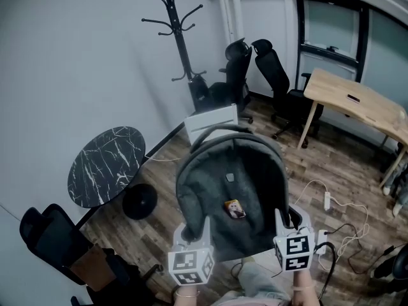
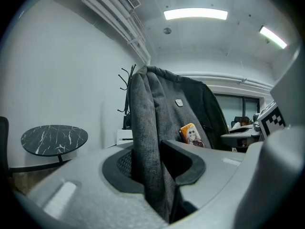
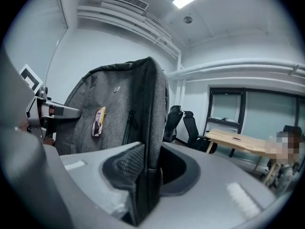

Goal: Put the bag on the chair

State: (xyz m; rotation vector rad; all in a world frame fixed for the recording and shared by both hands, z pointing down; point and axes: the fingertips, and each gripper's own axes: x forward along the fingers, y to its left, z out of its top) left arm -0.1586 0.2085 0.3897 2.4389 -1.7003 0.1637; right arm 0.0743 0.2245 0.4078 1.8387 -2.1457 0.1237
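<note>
I hold a grey fabric backpack (image 1: 233, 183) up in front of me with both grippers. My left gripper (image 1: 193, 228) is shut on the bag's left edge, and the grey cloth (image 2: 147, 128) runs down between its pads. My right gripper (image 1: 288, 225) is shut on the right edge, where the bag's side seam (image 3: 150, 128) is pinched between the jaws. A small yellow picture tag (image 1: 234, 210) hangs on the bag's front. Two black office chairs (image 1: 237, 75) stand at the far wall, and another black chair (image 1: 54, 241) is at the lower left.
A round black marble side table (image 1: 105, 164) stands on the left by the wall. Behind the bag are a white boxy thing (image 1: 211, 120) and a black coat stand (image 1: 178, 37). A wooden desk (image 1: 357, 104) is on the right. White cables and a power strip (image 1: 326, 201) lie on the wooden floor.
</note>
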